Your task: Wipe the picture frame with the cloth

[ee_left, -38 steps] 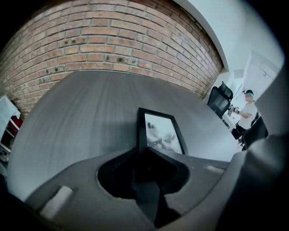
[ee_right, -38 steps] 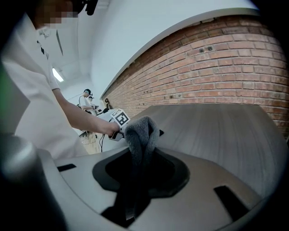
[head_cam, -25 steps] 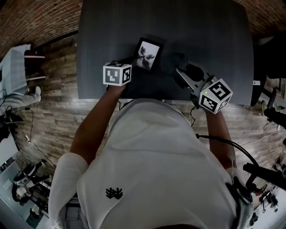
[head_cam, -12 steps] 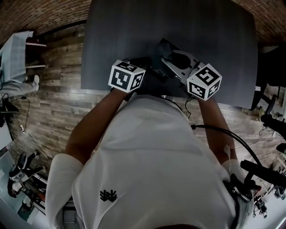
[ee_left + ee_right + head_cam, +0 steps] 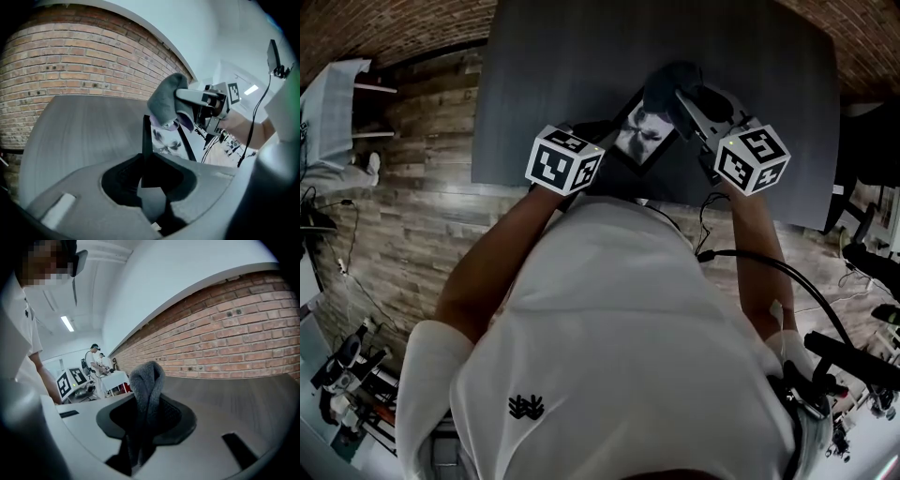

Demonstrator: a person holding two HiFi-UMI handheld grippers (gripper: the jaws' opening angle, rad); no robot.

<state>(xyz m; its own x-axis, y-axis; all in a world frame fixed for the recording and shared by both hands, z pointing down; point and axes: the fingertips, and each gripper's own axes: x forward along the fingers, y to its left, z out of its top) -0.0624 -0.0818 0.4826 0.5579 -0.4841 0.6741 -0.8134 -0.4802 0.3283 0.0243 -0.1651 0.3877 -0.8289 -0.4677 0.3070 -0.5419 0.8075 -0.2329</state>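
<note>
- Your left gripper (image 5: 149, 174) is clenched on the picture frame's (image 5: 641, 132) near edge, holding it tilted above the near edge of the table (image 5: 534, 56).
- Your right gripper (image 5: 139, 434) grasps the grey cloth (image 5: 662, 86), which seems to be touching the frame's far edge. You look mid-wipe.
- Next, I judge, draw the cloth across the glass while you hold the frame steady.
- Beyond it the tabletop lies bare to the far edge, so there is ample room.

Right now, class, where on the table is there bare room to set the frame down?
Bare: the table's far part toward the brick wall, and the strip left of the left gripper. Crowded: the near middle, where right gripper, cloth and picture frame meet.
</note>
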